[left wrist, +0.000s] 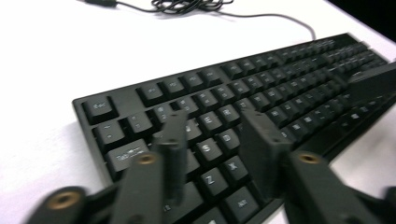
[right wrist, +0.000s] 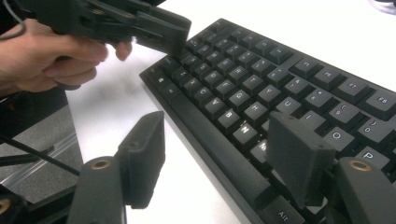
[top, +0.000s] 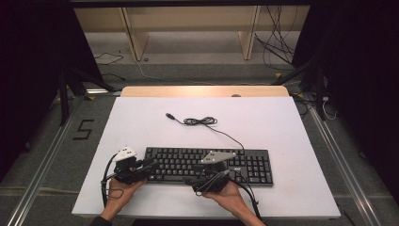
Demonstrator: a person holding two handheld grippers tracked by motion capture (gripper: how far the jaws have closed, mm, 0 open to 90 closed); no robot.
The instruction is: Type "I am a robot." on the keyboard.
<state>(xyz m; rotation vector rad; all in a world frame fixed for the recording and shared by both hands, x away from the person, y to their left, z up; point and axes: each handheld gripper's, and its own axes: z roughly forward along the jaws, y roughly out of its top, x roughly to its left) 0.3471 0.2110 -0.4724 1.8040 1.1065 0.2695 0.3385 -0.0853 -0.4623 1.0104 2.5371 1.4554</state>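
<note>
Black keyboard (top: pixel 209 165) under both spread hand-held grippers, left (left wrist: pixel 212 140) and right (right wrist: pixel 224 154); high view adds its cable (top: pixel 202 121).

White table top (top: pixel 141 122) is lying under even light. A bare wooden strip (top: pixel 202 91) is showing along its 12 o'clock edge. A pale wooden frame (top: pixel 188 28) is standing on the grey floor (top: pixel 197 70) further out at 12. Loose dark cables (top: pixel 275 47) are trailing over the floor at 1 o'clock. A black "5" mark (top: pixel 83 129) is sitting on the floor at 9 o'clock. Metal rails are running alongside the table, one at 8 (top: pixel 44 160) and one at 4 (top: pixel 339 155). A black stand leg (top: pixel 63 94) is rising at 10.
</note>
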